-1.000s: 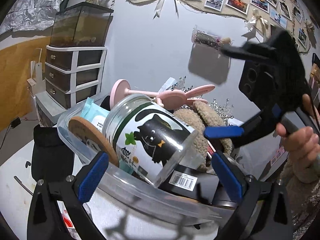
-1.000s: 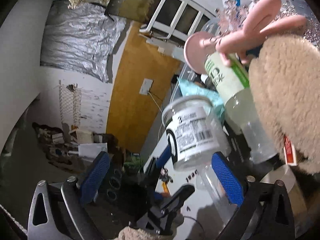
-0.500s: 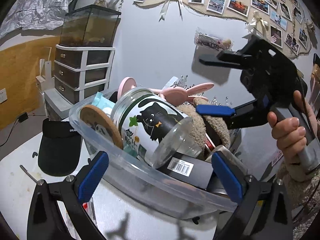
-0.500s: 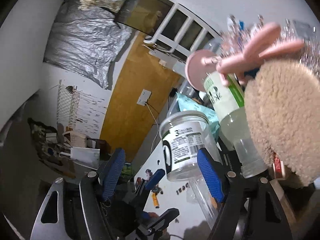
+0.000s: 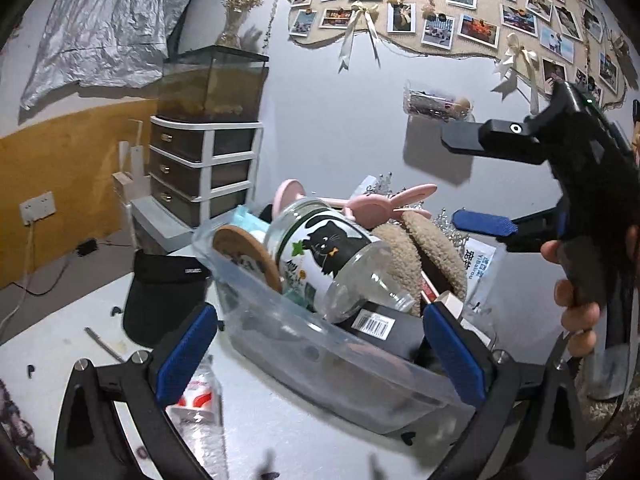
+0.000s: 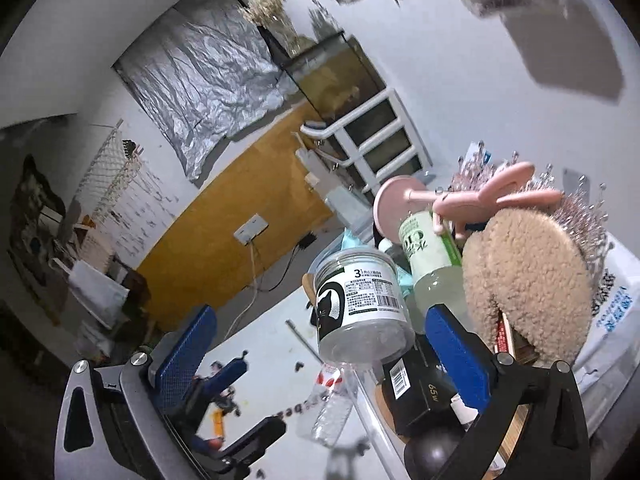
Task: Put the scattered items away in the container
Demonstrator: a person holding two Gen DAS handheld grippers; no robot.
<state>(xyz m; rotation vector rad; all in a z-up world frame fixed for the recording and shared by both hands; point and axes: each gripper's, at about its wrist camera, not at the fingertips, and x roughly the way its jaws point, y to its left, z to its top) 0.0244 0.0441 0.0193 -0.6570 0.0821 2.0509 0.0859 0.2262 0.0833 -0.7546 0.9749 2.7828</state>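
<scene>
On the white table (image 5: 280, 412), the jar (image 5: 320, 258) lies tilted atop the container (image 5: 320, 344); both tongs wide, right opening.

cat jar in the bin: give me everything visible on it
The cat jar is a clear, seemingly plastic jar with no lid visible, wrapped in a white label showing a black cat with a yellow bow tie and green leaves; the right wrist view shows a barcode and print on the label's other side. It lies tilted on top of the pile in the clear container, open mouth toward the left camera, beside a cork coaster and a fuzzy tan item. Neither gripper touches it.
</scene>
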